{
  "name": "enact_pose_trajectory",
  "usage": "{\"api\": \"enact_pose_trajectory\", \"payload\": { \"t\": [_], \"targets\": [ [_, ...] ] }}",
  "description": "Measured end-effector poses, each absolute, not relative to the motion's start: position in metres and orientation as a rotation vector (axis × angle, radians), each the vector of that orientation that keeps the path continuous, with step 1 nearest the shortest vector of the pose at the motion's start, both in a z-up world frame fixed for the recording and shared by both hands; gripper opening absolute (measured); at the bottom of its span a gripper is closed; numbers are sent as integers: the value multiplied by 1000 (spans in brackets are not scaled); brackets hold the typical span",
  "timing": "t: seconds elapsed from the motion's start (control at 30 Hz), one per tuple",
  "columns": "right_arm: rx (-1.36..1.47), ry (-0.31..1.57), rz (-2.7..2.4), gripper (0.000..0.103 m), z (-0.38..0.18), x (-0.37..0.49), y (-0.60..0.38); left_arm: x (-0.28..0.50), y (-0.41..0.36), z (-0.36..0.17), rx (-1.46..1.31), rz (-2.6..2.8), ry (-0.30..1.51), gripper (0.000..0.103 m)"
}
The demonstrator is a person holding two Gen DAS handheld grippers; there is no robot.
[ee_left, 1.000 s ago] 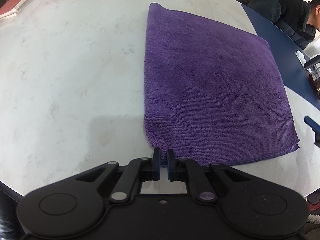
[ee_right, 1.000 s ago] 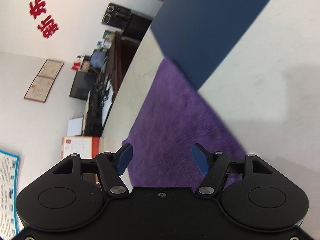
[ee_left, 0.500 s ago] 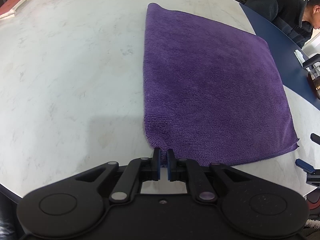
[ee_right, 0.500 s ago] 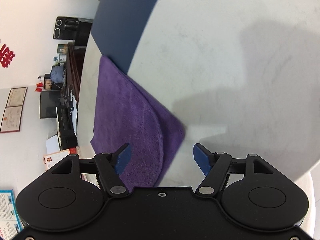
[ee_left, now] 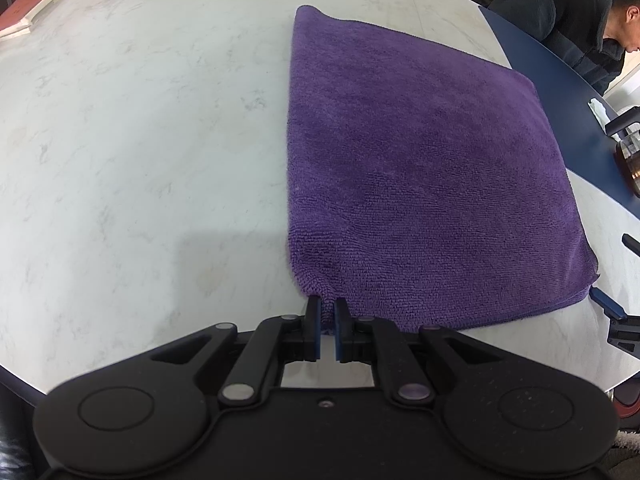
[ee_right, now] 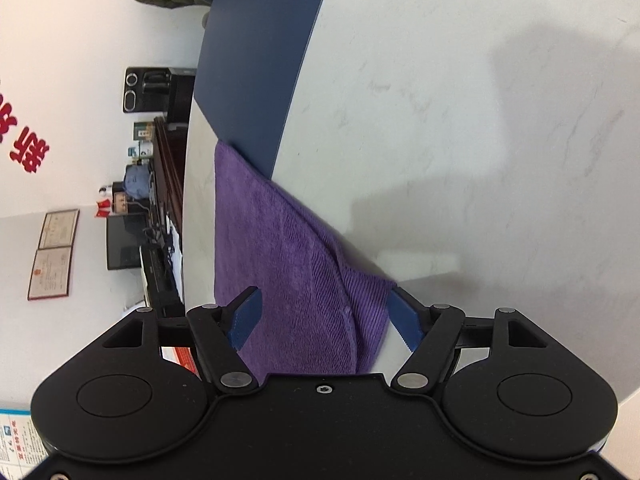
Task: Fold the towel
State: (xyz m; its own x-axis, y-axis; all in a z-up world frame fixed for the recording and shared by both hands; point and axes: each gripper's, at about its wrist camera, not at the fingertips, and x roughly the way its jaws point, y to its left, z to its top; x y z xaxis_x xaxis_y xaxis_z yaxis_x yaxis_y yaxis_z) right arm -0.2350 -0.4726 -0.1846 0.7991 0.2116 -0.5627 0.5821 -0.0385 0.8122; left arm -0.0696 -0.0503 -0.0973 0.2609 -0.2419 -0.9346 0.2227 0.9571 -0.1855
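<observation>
The purple towel (ee_left: 420,168) lies flat on the white table (ee_left: 140,140), and it already looks folded once, with a thick doubled edge on its left side. The left gripper (ee_left: 327,320) is pinched tight on the towel's near left corner, just as it was a second ago; it has not moved.

The big change is on the other side. A second ago the right gripper (ee_right: 325,316) was up high and looking across the room. Now it has come down low and rolled over, and its blue fingers (ee_right: 245,318) stand wide on either side of the towel's near right corner. The corner sits between them, but the pads do not press it yet. In the left camera you can see its blue finger tip (ee_left: 606,304) just beside that corner.

This means both near corners are almost ready (one held, one about to be grabbed). I think the next step is to close the right gripper, then lift both corners and carry them over to the far edge for another fold.

As for containers, there is a glass pot (ee_left: 629,160) at the right edge on the blue part of the table (ee_left: 560,92). I cannot tell what is in it.
</observation>
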Motion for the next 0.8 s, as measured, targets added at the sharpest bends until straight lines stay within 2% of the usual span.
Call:
{"api": "enact_pose_trajectory", "payload": {
  "t": [0.27,0.5,0.8],
  "targets": [
    [1594,646,-216,71,-185,-207,-471,-67,-49,-97,-13,-324,1270,6],
    [1389,685,-238,71,-164,-197,-499,-67,-50,-98,-12,-327,1270,6],
    [1310,832,-118,73,-163,-178,-511,-70,-49,-98,-13,-322,1268,6]
  ]
}}
